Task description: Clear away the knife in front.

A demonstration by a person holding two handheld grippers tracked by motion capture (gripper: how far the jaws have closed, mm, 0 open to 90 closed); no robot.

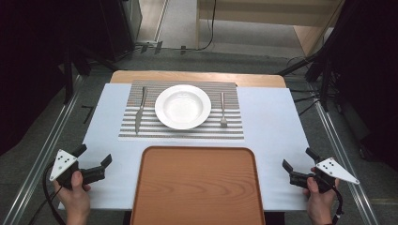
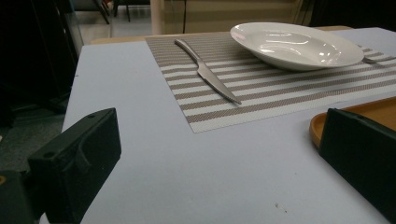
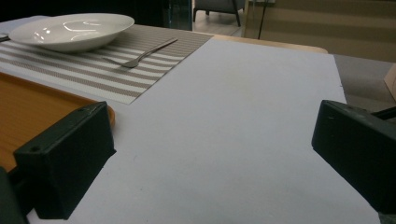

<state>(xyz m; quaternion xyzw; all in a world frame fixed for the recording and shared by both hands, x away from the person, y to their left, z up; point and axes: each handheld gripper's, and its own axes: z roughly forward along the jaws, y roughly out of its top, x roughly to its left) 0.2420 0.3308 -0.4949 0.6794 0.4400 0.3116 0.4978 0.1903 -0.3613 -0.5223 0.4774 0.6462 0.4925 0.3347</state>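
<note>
One table [image 1: 272,140] under a pale sheet, centre of the high view, wooden edge at the top; grey floor around, dark stands at both sides, metal rails along the lower edges. Left gripper [image 1: 96,161] lower left, held in a hand [image 1: 77,199], jaws wide, nothing between, pointing right toward the tray [image 1: 197,187]. Right gripper [image 1: 296,164] lower right, in a hand [image 1: 321,201], jaws wide, nothing between, pointing left. One tray bottom centre, between both grippers. One striped mat [image 1: 180,131] above it, bearing one plate [image 1: 183,107], one knife [image 1: 140,110] at left, one fork [image 1: 223,110] at right.
</note>
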